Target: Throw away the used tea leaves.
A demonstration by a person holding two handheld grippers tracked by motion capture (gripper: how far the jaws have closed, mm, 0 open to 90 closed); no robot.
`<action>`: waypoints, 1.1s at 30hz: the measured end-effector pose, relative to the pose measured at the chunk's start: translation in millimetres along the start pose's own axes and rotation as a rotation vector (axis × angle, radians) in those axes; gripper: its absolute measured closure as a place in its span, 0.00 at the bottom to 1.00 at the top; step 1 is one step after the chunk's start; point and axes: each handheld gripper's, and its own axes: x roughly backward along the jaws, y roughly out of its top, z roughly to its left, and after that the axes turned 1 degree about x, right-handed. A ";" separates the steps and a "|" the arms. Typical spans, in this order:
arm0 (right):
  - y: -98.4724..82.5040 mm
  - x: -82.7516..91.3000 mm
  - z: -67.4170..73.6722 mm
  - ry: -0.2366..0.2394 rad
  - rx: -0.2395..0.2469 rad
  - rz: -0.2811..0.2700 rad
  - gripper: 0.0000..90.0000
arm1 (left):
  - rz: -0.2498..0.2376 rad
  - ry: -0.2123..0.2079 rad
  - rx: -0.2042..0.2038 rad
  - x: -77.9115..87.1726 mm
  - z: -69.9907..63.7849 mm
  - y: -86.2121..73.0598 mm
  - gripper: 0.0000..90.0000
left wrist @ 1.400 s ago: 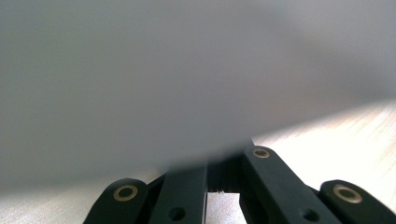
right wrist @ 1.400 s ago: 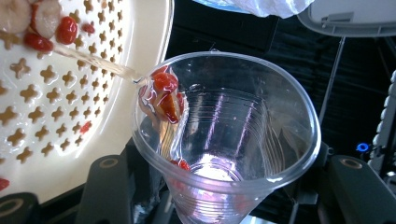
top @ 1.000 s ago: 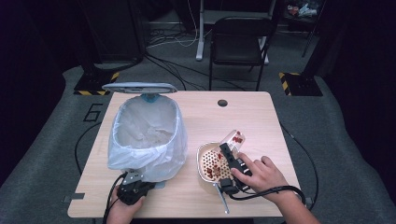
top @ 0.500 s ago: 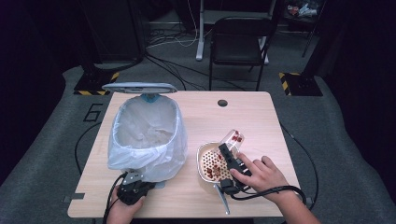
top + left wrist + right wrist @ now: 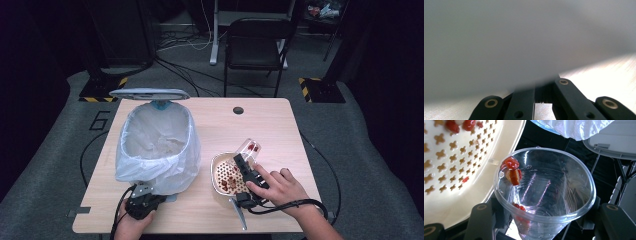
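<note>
Clear plastic cup, clamped in the right tool, lies tipped near the counter's right edge, mouth at the colander's far-right rim. Red bits probably cling inside. Left tool, jaws together, sits by the bin.

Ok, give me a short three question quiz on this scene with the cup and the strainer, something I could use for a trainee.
1. True or false: the clear plastic cup held by the right gripper is tipped toward the perforated strainer.
2. What lines the bin standing at the left of the table?
A. a white plastic bag
B. a sheet of newspaper
C. a blue cloth
3. Fill in: the bits of food stuck inside the cup are mostly ____ in colour.

Key:
1. True. Its mouth sits at the strainer's rim.
2. A
3. Red

The left gripper sits shut at the foot of the bin.
</note>
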 end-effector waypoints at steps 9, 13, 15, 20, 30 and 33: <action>-1.2 0.2 0.3 -0.002 0.002 -0.001 0.45 | 0.000 0.000 0.000 0.0 0.1 0.0 1.00; -1.3 0.0 -0.6 -0.003 -0.007 -0.002 0.45 | -0.002 -0.001 0.002 -0.1 0.0 0.0 1.00; -1.3 -0.1 -0.6 -0.004 -0.006 -0.001 0.45 | -0.002 -0.001 0.002 -0.1 0.0 0.0 1.00; -1.5 -0.2 -0.3 -0.005 -0.007 0.000 0.45 | -0.002 -0.001 0.003 -0.1 -0.1 0.0 1.00; -3.8 0.6 -3.7 -0.058 -0.027 0.007 0.45 | 0.000 0.000 0.000 0.0 0.0 0.0 1.00; -7.0 1.7 -8.9 -0.039 -0.105 -0.008 0.45 | -0.001 0.000 0.001 0.0 0.0 0.0 1.00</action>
